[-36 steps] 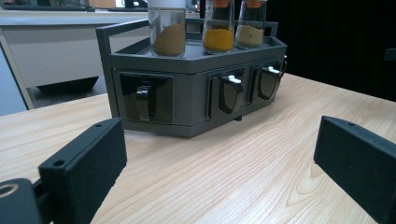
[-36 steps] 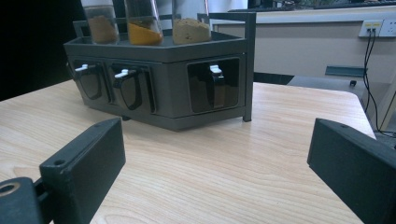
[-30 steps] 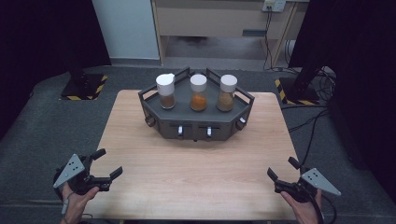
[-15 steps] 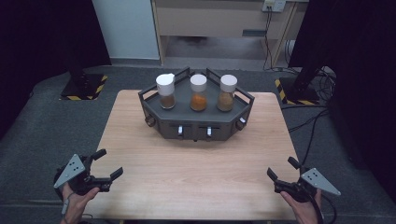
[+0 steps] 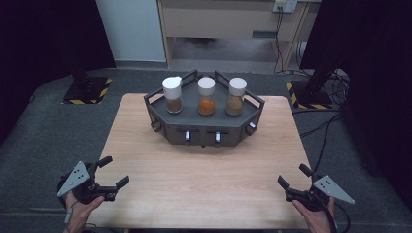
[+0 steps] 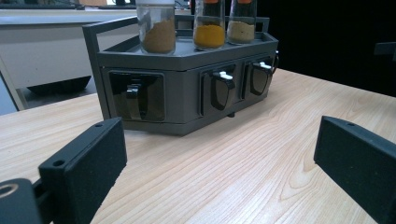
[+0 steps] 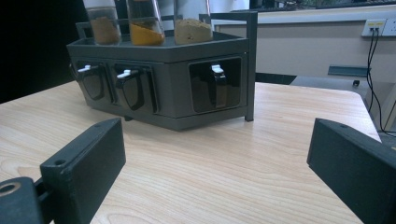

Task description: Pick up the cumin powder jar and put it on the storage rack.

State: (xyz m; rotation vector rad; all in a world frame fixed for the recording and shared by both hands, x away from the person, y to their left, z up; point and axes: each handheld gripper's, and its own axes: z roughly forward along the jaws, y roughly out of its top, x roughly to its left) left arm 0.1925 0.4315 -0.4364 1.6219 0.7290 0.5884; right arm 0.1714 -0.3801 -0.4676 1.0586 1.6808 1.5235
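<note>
High view overhead, facing forward-down; gripper views low, near tabletop; all share spice rack (image 5: 204,121).

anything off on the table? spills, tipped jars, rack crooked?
Nothing stands out. The three spice jars stand upright with caps on in the dark rack, which sits square on the wooden table. No spill is visible. The left gripper and right gripper sit open near the table's front edge.

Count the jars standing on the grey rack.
3, in a row on top of the rack: left jar with brown powder, middle jar with orange, right jar with tan. None looks hidden.
</note>
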